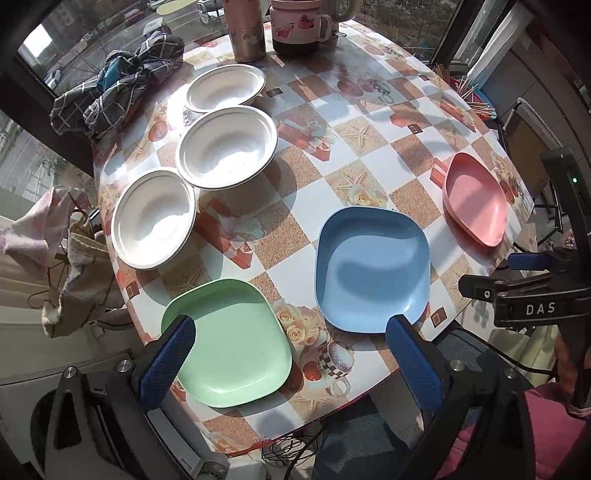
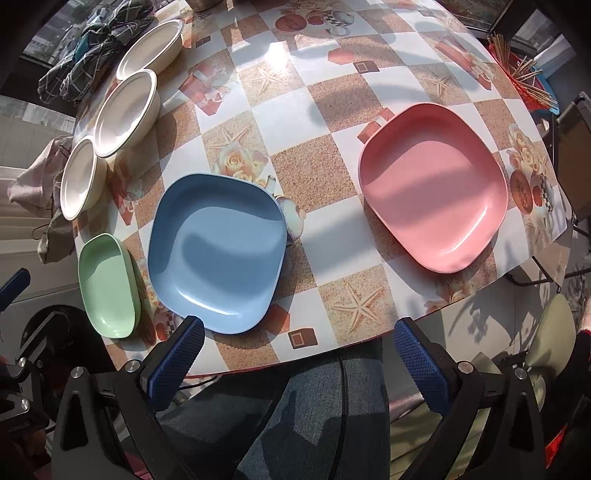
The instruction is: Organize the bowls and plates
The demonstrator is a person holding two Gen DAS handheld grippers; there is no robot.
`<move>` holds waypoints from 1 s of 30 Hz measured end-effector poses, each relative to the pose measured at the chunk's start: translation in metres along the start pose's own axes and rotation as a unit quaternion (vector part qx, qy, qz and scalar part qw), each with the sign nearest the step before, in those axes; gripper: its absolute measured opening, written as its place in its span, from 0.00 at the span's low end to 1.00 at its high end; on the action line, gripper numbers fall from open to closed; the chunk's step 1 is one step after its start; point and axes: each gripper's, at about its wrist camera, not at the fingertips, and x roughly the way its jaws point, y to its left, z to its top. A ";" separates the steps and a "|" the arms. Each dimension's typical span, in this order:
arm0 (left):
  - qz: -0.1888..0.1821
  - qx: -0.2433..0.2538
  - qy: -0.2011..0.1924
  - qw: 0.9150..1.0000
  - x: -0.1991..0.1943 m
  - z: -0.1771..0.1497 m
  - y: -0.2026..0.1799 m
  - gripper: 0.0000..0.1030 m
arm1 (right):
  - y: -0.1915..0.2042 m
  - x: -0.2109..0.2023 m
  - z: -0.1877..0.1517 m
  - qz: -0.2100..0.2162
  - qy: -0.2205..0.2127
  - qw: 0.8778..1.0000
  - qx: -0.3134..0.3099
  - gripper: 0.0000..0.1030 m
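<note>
- Plates and bowls lie spread over a round table (image 1: 332, 122) covered in a checked cloth printed with roses and starfish.
- Three square plastic plates sit along the lower edge of the frame: a pale green square plate (image 1: 229, 343) at lower left, a blue square plate (image 1: 371, 267) at lower centre, and a pink square plate (image 1: 474, 199) at right, each apart from the others.
- Three white round bowls form a line in the upper left: the nearest white bowl (image 1: 153, 218), the middle white bowl (image 1: 227, 147) and the farthest white bowl (image 1: 225, 88), rims touching or nearly so.
- The left gripper (image 1: 291, 354) hangs over the table's near edge with its blue-padded fingers (image 1: 166, 362) spread wide and nothing between them; one pad overlaps the green plate's near left corner in the picture, the other sits just below the blue plate's near corner.
- The right gripper (image 2: 299, 354) is likewise wide apart and empty, hovering at the near rim; the blue plate (image 2: 218, 254) lies just above its left pad, the pink plate (image 2: 434, 188) in the upper right, well apart.
- A crumpled dark checked cloth (image 1: 118, 85) lies at the upper left, beside the farthest bowl.
- A flowered mug (image 1: 299, 26) and a metal tumbler (image 1: 247, 33) stand at the top centre.
</note>
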 end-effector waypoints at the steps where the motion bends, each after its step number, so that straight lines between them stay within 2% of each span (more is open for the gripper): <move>1: 0.000 0.000 -0.001 1.000 0.000 -0.001 0.000 1.00 | 0.001 0.001 -0.001 0.001 0.001 1.000 0.001 1.00; 2: 0.001 -0.001 -0.008 1.000 0.000 -0.001 0.000 1.00 | 0.001 0.002 -0.002 0.001 0.003 1.000 0.002 1.00; 7: 0.000 -0.014 0.008 1.000 -0.002 0.001 0.005 1.00 | -0.005 0.006 0.002 0.007 -0.005 1.000 0.002 1.00; 8: 0.000 -0.014 0.013 1.000 -0.002 0.002 0.006 1.00 | -0.005 0.005 0.005 -0.005 0.010 1.000 0.003 1.00; 15: 0.003 0.000 0.009 1.000 -0.002 0.005 -0.001 1.00 | -0.007 0.003 0.002 0.048 -0.019 0.999 0.007 1.00; 18: 0.000 0.004 0.023 1.000 -0.001 0.010 -0.002 1.00 | -0.011 0.003 0.003 0.045 -0.033 0.998 0.008 1.00; 22: 0.000 0.007 0.022 1.000 -0.001 0.011 -0.004 1.00 | -0.014 0.004 0.004 0.026 -0.010 0.999 0.016 1.00; 30: 0.001 0.011 0.025 1.000 0.003 0.012 -0.007 1.00 | -0.014 0.006 0.004 0.020 -0.001 1.000 0.017 1.00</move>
